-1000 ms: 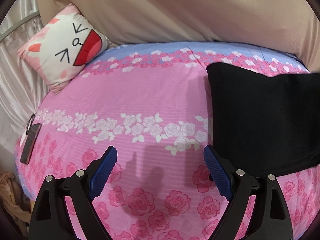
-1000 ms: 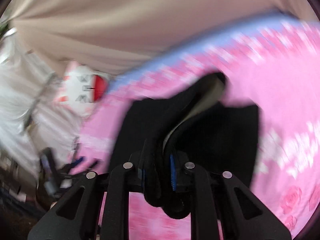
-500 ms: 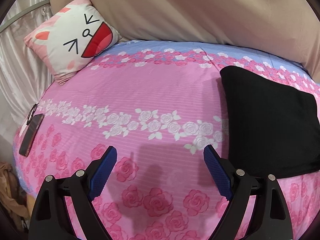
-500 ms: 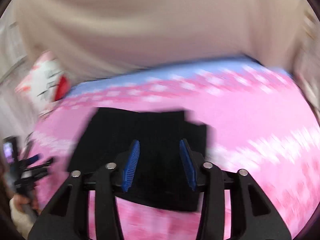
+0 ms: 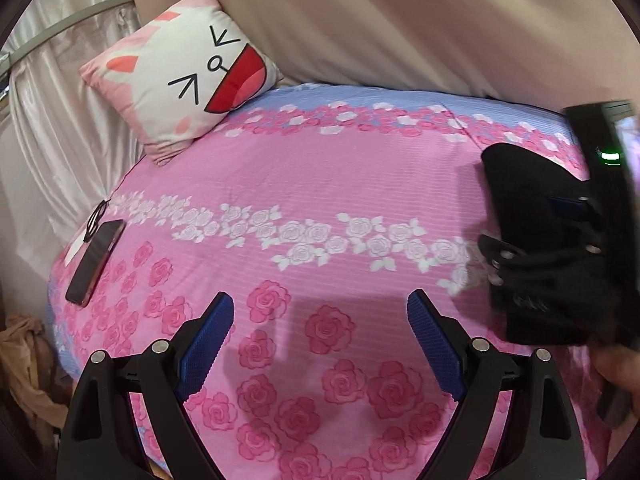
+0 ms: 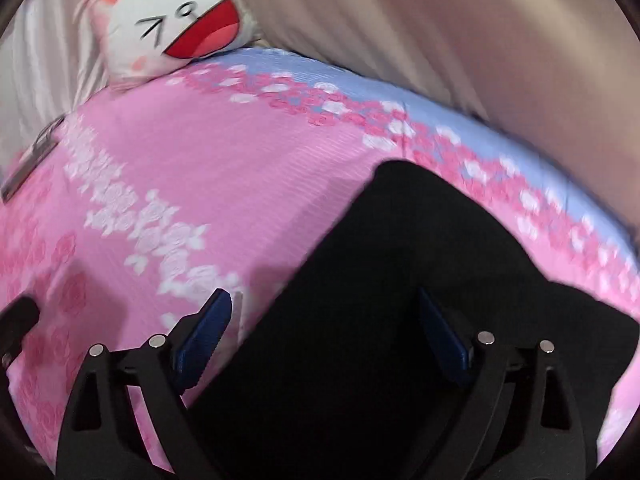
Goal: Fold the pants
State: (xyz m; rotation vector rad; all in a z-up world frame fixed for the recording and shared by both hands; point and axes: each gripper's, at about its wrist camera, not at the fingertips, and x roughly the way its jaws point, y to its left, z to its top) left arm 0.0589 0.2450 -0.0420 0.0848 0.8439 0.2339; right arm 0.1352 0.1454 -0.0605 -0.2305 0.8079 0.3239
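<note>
The black pants (image 6: 384, 288) lie folded flat on the pink rose bedsheet (image 6: 208, 184). In the left wrist view they (image 5: 524, 184) sit at the far right, partly hidden by my right gripper's body. My right gripper (image 6: 324, 332) is open and empty, low over the pants' near left edge, its left finger over the sheet and its right finger over the cloth. My left gripper (image 5: 320, 332) is open and empty over the bare sheet (image 5: 280, 184), left of the pants.
A cat-face pillow (image 5: 180, 76) leans at the back left against a beige curtain (image 5: 400, 20). A dark phone (image 5: 94, 262) lies near the bed's left edge. A silver curtain (image 5: 48, 92) hangs at the left.
My right gripper let go of the pants, opened wide and swung down over their left edge. My left gripper drew back to the left, so the pants slid to its right.
</note>
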